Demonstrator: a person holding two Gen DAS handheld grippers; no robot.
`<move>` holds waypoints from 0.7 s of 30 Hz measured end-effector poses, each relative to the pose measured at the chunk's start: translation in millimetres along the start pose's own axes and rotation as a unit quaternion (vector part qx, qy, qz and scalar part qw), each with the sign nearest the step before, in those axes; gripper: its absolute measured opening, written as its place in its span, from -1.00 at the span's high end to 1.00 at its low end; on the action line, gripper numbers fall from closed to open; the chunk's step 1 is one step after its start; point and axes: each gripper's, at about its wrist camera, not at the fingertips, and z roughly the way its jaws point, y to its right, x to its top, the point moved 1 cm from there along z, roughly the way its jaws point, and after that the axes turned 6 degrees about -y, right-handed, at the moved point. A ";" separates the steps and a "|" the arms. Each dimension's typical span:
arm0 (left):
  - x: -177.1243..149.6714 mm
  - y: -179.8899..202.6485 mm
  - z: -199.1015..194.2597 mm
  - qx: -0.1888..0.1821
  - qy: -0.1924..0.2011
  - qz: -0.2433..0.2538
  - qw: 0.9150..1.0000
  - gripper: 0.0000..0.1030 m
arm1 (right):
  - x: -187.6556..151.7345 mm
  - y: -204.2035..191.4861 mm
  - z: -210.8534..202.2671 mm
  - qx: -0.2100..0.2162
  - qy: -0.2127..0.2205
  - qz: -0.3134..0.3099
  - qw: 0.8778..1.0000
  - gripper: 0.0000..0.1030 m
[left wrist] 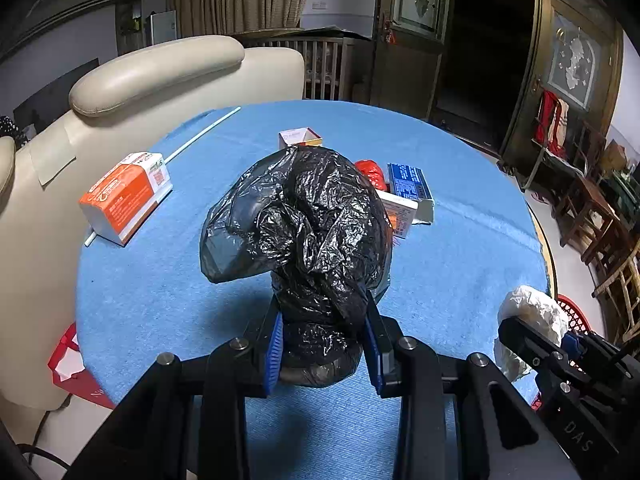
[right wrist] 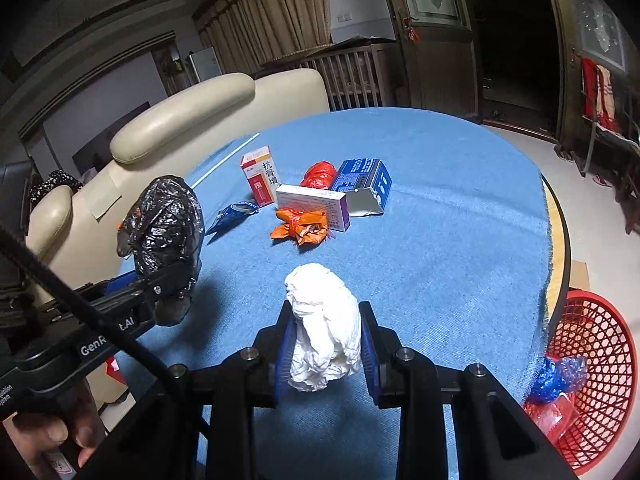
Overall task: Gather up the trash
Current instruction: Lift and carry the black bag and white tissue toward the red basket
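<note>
A crumpled black plastic bag (left wrist: 304, 232) and a white paper wad (right wrist: 324, 328) are each clamped upright; boxes (right wrist: 312, 204) and wrappers (right wrist: 300, 228) litter the blue counter (right wrist: 440, 240).

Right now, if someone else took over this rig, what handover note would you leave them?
Left gripper: shut on the black plastic bag, held above the blue table.
Right gripper: shut on the white crumpled paper.
Red basket, beside the table on the right, already holds a blue wrapper and something red.
Left on the table: orange-white box, upright red-white box, white-purple box, blue box, orange wrapper, red bag, blue packet.
</note>
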 end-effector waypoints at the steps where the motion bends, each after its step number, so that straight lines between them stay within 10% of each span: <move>1: 0.1 0.3 0.3 0.000 0.000 0.001 1.000 0.29 | -0.3 0.8 -0.2 0.000 0.000 0.001 1.000 0.38; 21: 0.5 -1.4 3.3 -0.005 0.003 0.035 0.999 0.29 | -4.2 20.9 -19.5 -0.001 0.020 0.023 1.000 0.38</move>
